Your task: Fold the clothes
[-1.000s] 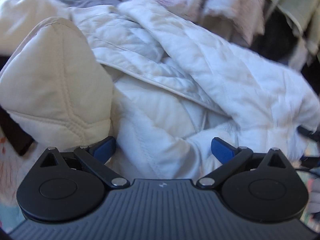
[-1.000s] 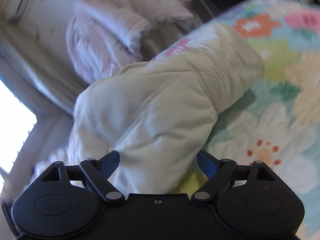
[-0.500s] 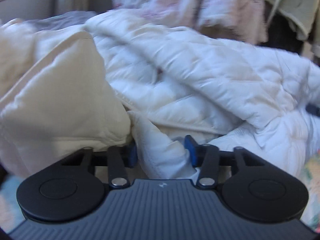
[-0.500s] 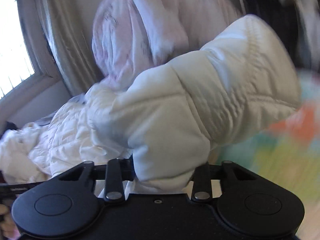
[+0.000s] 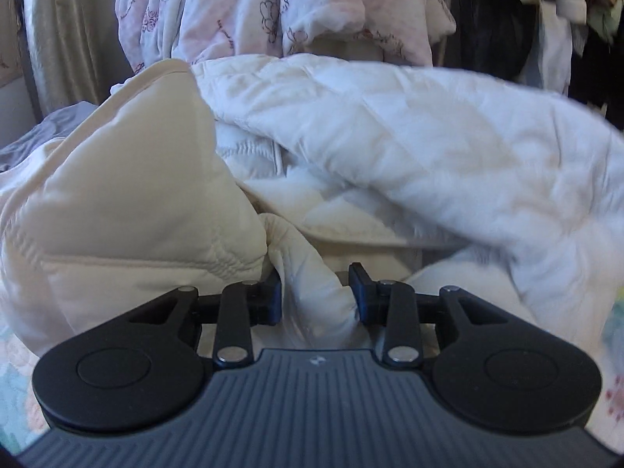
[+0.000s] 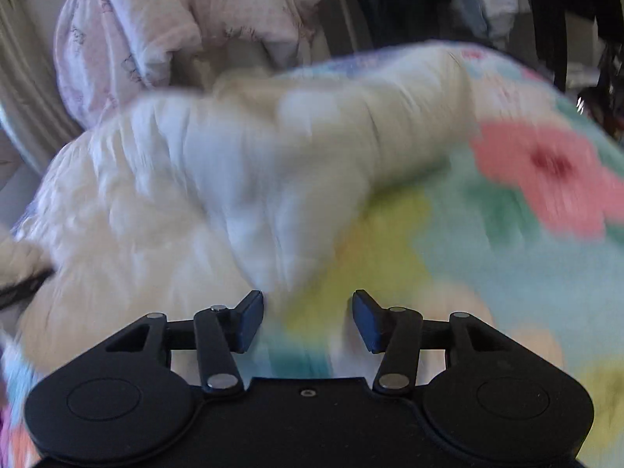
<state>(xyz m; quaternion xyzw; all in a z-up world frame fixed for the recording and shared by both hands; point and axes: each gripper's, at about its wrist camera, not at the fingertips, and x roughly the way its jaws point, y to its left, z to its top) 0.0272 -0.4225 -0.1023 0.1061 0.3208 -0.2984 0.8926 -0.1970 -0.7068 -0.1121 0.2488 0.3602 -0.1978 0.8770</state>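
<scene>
A white quilted padded jacket [image 5: 390,148] lies crumpled on a flowered bedspread. In the left wrist view my left gripper [image 5: 316,292] is shut on a fold of its cream fabric [image 5: 312,273], with a cream sleeve or hood [image 5: 136,202] bulging to the left. In the right wrist view the same jacket [image 6: 234,179] lies ahead and to the left, blurred. My right gripper [image 6: 308,319] is open and empty just above the bedspread [image 6: 507,234], with the jacket's edge beside its left finger.
Pink printed garments [image 5: 273,7] hang behind the bed and show also in the right wrist view [image 6: 163,23]. Dark and pale clothes [image 5: 546,19] hang at the right. A beige curtain [image 5: 58,39] is at the left.
My right gripper has let go of the jacket sleeve and opened, and the sleeve has dropped onto the jacket. My left gripper stays shut on the fold and has lifted slightly.
</scene>
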